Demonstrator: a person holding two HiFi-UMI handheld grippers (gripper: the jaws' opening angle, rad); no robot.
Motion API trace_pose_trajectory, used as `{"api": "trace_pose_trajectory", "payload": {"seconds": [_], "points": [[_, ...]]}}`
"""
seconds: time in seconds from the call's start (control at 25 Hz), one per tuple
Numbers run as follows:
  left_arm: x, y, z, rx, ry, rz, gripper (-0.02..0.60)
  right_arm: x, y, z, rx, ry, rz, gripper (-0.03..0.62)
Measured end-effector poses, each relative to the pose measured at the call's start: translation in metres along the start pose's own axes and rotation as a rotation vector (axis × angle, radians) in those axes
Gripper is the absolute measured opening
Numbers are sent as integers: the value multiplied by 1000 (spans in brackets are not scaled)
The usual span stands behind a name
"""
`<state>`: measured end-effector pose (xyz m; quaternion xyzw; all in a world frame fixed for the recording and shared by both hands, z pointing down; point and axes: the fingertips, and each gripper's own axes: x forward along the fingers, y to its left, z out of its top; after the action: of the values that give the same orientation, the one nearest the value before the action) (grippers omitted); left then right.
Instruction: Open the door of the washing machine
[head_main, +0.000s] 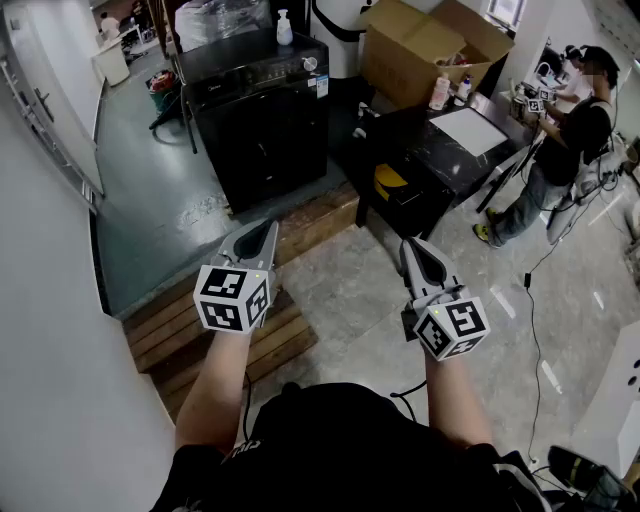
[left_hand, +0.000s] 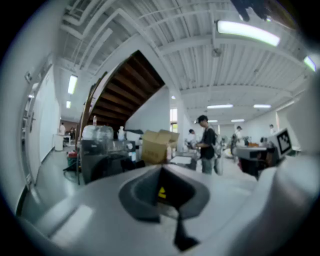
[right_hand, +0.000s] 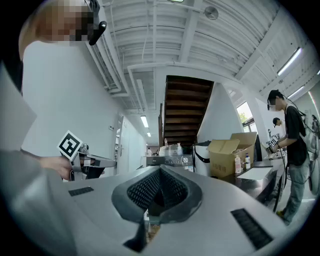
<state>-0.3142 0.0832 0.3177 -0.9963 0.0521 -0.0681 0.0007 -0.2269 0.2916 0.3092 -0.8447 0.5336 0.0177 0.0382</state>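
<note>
Across grey flooring (head_main: 150, 200), the washing machine (head_main: 262, 125) is seen well ahead, nearer the left tool (head_main: 262, 232) than the right tool (head_main: 412, 248), both pressed together, empty.

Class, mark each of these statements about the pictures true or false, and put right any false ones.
1. The left gripper and right gripper are both shut and empty. True.
2. The left gripper touches the washing machine. False: it is held in the air, well short of it.
3. A bottle stands on the washing machine. True.
4. The cardboard box is closed. False: its flaps stand open.
5. A person stands at the right of the head view. True.
</note>
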Motion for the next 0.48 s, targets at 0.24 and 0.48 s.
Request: {"api": "trace_pose_trajectory", "payload": {"seconds": [0.24,0.48], "points": [[12,-18,-1,3,-2,-6,9,-9,-14,-4,2,1,13,-9],[22,-37,-1,-5,-5,-6,9,-23,-30,-6,6,2,22,-9]]}}
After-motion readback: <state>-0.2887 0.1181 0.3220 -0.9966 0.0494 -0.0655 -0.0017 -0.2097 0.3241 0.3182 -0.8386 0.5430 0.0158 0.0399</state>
